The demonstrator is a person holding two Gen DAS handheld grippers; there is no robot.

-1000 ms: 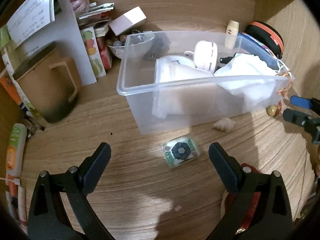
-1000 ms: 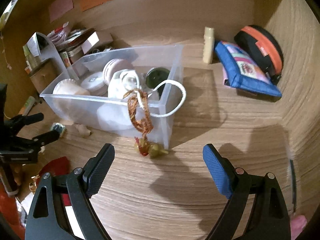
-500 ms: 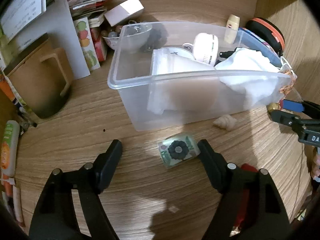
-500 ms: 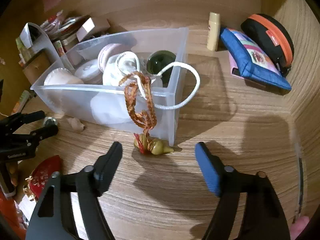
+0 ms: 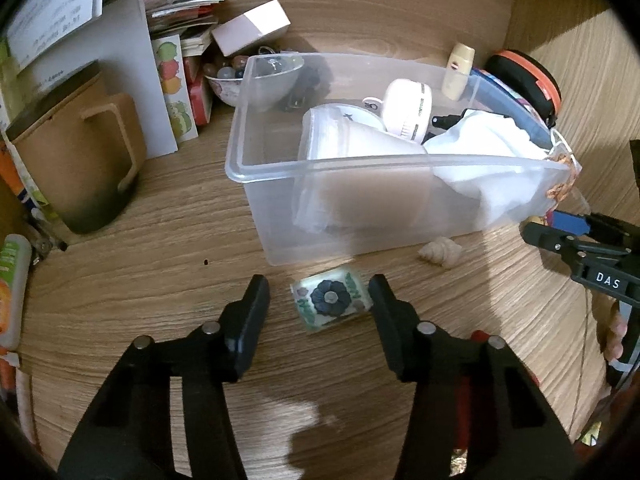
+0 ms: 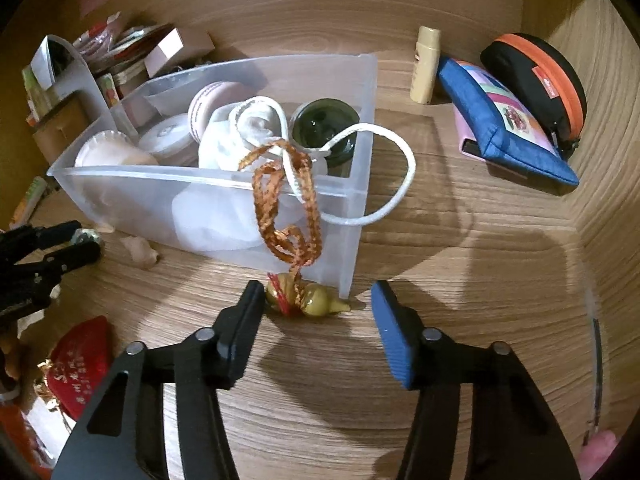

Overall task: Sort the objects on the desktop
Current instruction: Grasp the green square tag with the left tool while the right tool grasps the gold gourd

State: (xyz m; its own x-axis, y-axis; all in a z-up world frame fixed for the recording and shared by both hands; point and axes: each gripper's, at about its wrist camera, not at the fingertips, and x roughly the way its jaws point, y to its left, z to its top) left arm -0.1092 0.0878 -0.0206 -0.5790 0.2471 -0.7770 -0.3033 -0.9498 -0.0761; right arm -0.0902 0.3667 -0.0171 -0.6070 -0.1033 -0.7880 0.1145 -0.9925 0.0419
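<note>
Straddling two small desk items, both grippers stand open in front of the clear bin [image 5: 280,168], holding nothing.

At the left, the left gripper [image 5: 318,304] has its jaws partly spread around the flower-printed tile [image 5: 330,300], which lies flat on the desk [image 5: 160,280] just short of the bin's front wall; the right finger looks almost against it, the left one apart, so an uneven close could skid or spin the tile away. A small shell [image 5: 440,254] lies near to its right. Further right, the right gripper [image 6: 318,304] is open about as wide around the gold gourd charm [image 6: 308,300], whose orange braided cord [image 6: 286,204] hangs over the bin rim. Lifting the charm could tug that cord, snag the white rope loop [image 6: 384,176], or drag the bin. Bare desk lies right of the bin; the wall crowds both fingertips ahead.
</note>
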